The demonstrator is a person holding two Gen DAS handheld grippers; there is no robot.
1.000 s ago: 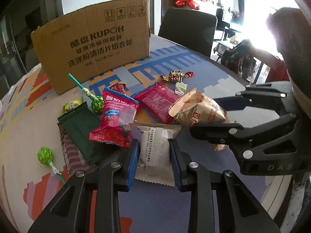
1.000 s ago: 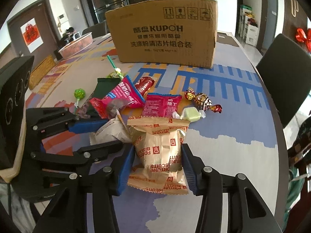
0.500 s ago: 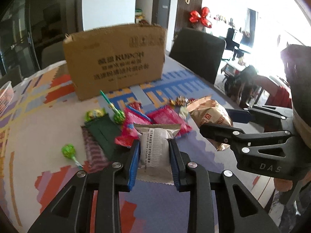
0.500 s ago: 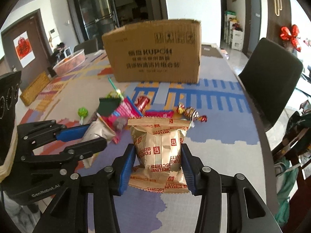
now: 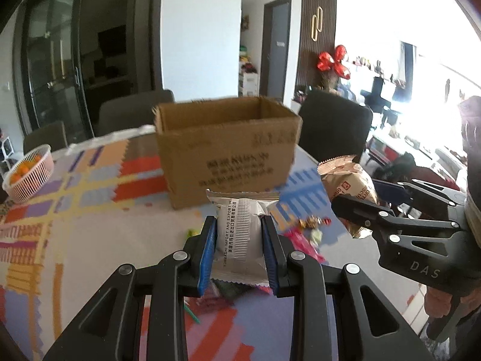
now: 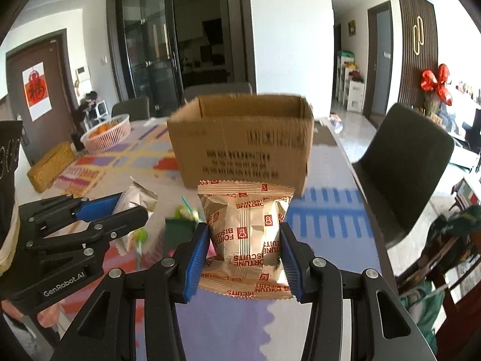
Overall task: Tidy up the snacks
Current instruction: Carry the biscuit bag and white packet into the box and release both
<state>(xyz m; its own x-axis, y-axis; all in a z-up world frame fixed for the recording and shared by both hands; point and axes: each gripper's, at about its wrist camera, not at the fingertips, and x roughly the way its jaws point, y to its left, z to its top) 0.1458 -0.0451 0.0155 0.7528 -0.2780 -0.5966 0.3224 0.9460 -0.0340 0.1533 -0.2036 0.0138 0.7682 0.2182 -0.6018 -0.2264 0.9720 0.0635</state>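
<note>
Both grippers are off the table, side by side, each with a packet. The left gripper (image 5: 239,248) has its blue pads pressed in on a white snack packet (image 5: 240,234) from both sides, the gap narrow, the packet upright with its crimped top edge above the fingertips and its lower edge hanging free. The right gripper (image 6: 245,254) is clamped on a gold biscuit packet (image 6: 246,234) printed with red lettering that reads upside down, its jaws set wider apart, the packet bulging between the pads. In the left wrist view the right gripper shows at the right edge, near but not touching. The cardboard box (image 6: 243,144) stands ahead of both on the patterned table (image 6: 330,216), top open, flaps up, its rim roughly level with the packets' tops; the inside is not visible. Open tabletop lies between the packets and the box's near wall. The remaining snacks (image 5: 303,231) are scattered below and between the grippers, blurred; pink wrappers, a dark green packet (image 6: 177,234) and a lollipop can be made out. A pink basket (image 6: 106,135) with orange contents sits far left of the box, well apart. A dark chair (image 6: 402,174) stands just beyond the table's right edge, which curves close past the right gripper.
</note>
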